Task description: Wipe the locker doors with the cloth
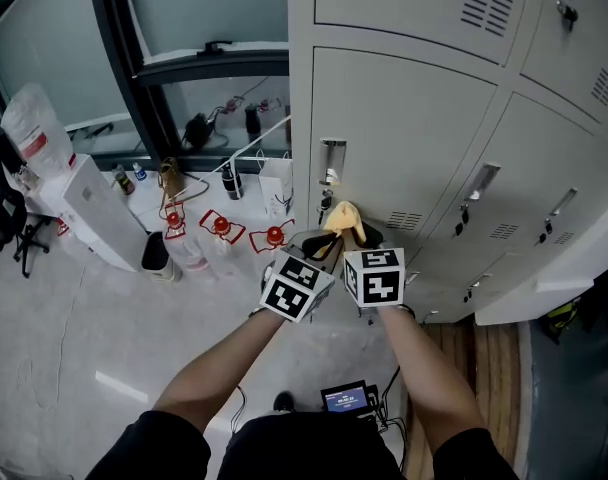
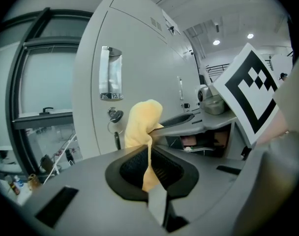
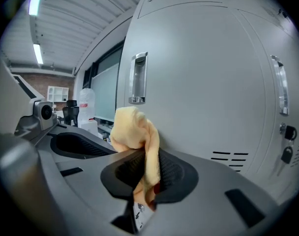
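Note:
A yellow cloth (image 1: 343,219) is bunched up just in front of the grey locker door (image 1: 414,138), below its metal handle (image 1: 331,163). Both grippers hold it side by side. My left gripper (image 1: 321,247) is shut on the cloth (image 2: 142,124), which runs down between its jaws (image 2: 148,167). My right gripper (image 1: 368,235) is likewise shut on the cloth (image 3: 132,129), a fold hanging through its jaws (image 3: 147,173). The door (image 3: 203,82) and its handle (image 3: 138,77) are close ahead. A key lock (image 2: 115,115) sits below the handle (image 2: 111,80).
More locker doors (image 1: 544,158) run to the right, with vents and handles. On the floor to the left stand a white water dispenser (image 1: 84,208), red-capped bottles (image 1: 221,230) and cables. A small device with a screen (image 1: 346,398) lies by the person's feet.

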`<state>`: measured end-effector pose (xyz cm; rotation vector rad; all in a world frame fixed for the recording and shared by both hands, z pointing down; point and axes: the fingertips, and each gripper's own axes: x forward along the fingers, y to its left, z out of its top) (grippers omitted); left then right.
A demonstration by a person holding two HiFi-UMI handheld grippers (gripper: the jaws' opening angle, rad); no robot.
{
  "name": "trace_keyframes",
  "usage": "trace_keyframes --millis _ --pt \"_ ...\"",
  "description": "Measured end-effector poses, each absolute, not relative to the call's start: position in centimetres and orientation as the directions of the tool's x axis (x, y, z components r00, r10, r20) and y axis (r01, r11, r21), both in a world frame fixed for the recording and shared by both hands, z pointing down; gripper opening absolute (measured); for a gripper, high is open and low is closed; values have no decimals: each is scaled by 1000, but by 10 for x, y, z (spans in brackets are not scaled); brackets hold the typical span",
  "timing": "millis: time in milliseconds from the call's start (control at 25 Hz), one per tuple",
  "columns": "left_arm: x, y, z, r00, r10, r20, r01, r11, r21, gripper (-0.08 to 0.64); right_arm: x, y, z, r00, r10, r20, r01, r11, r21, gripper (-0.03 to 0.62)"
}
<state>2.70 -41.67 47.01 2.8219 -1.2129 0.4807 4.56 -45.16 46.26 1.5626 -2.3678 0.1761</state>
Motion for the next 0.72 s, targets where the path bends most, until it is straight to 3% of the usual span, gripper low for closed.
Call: trace_keyframes --millis 720 --pt "-26 -443 479 619 -724 304 -740 -667 -82 32 -8 -474 473 -400 -855 331 -900 435 34 72"
